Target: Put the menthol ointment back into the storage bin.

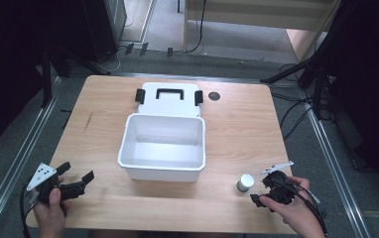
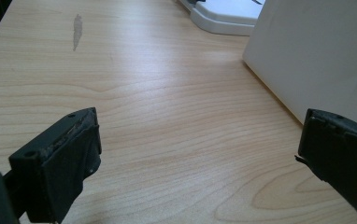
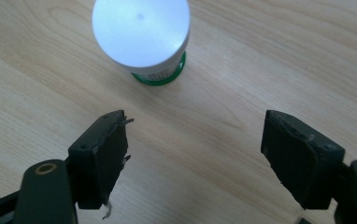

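A white open box (image 1: 128,148) stands in the middle of the wooden table (image 1: 242,134), with nothing in it. Its lid (image 1: 168,106), with a black handle and two black latches, lies flat just behind it. A small bottle (image 1: 245,182) with a white cap and a green base stands upright at the front right. My right gripper (image 1: 260,190) is open just right of it, jaws pointed at the bottle (image 3: 140,30) and a short way off it (image 3: 195,140). My left gripper (image 1: 77,172) is open at the front left, over bare wood (image 2: 200,140), with the box wall (image 2: 317,56) to its right.
A round black grommet (image 1: 214,96) sits in the tabletop right of the lid. A grey scuff (image 1: 88,121) marks the wood at the left. Metal rails (image 1: 19,163) run along the floor on both sides of the table.
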`<state>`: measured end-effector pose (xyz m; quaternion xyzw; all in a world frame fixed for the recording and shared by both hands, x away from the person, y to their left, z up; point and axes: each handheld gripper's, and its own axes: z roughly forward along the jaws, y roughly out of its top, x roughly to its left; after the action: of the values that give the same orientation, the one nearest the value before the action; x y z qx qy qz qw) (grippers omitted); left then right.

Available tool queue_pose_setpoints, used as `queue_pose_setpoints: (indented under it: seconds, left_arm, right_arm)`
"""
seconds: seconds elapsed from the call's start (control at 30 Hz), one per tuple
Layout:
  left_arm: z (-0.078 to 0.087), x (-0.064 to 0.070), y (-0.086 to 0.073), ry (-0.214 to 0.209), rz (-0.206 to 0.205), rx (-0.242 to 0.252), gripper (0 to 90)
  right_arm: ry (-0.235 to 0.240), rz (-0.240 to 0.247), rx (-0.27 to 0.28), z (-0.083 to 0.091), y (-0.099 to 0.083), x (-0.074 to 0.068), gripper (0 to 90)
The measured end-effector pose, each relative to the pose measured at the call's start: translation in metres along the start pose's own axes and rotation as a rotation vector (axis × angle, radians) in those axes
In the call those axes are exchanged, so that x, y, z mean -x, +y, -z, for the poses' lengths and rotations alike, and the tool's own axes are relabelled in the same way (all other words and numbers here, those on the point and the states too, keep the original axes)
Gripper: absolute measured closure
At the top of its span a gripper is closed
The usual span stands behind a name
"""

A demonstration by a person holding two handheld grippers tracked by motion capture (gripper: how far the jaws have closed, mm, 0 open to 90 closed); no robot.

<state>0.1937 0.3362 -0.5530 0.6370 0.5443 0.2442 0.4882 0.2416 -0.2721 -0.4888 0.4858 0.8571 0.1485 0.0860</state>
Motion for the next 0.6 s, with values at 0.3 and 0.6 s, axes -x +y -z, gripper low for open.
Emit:
queue_pose_setpoints:
  seconds: [0.3,0.6]
  left_arm:
    - [-0.001,0.001,0.000,-0.003,-0.005,-0.003,0.2]
    - [-0.002,0.001,0.000,-0.004,-0.008,-0.009,0.2]
  right_arm:
    - [0.026,0.019,-0.104,-0.006,0.013,-0.008,22.4]
    - [0.014,0.019,-0.155,-0.007,0.035,-0.014,26.0]
